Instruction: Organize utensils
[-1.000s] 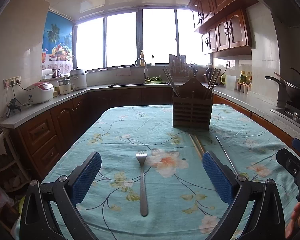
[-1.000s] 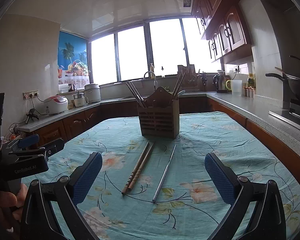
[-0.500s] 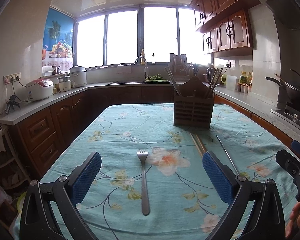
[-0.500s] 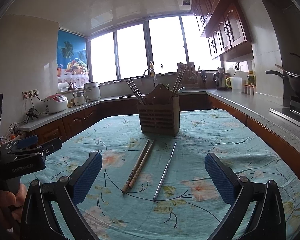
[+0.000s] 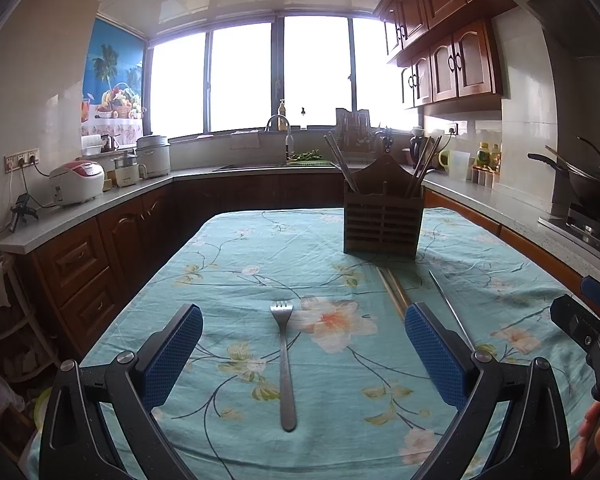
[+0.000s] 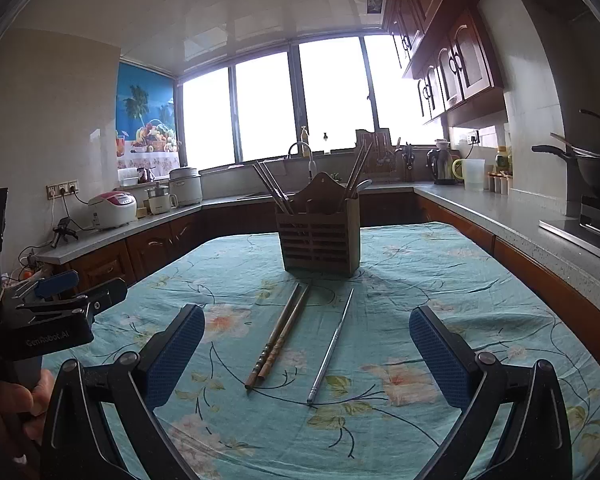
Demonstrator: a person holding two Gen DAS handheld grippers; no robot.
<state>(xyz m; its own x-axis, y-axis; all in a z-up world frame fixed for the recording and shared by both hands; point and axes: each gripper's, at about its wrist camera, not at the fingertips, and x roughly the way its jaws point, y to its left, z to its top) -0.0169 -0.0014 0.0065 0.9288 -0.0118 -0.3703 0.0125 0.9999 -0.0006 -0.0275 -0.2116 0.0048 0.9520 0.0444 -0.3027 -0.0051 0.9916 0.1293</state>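
Note:
A steel fork (image 5: 285, 364) lies on the floral tablecloth (image 5: 260, 264), tines pointing away, between the open fingers of my left gripper (image 5: 303, 350). A pair of wooden chopsticks (image 6: 280, 334) and a single metal chopstick (image 6: 332, 342) lie between the open fingers of my right gripper (image 6: 306, 352); they also show in the left wrist view, the wooden pair (image 5: 393, 290) and the metal one (image 5: 448, 304). A brown slatted utensil holder (image 6: 319, 236) with several chopsticks in it stands at the far middle of the table; it also shows in the left wrist view (image 5: 383, 220). Both grippers are empty, above the table's near edge.
Kitchen counters (image 5: 100, 204) ring the table, with rice cookers (image 5: 77, 181) at left, a sink tap (image 5: 281, 128) at the back and a wok (image 5: 588, 184) on the stove at right. The other gripper shows at each view's side.
Both grippers have barely shifted; the views have tilted very slightly. The fork and chopsticks lie where they were.

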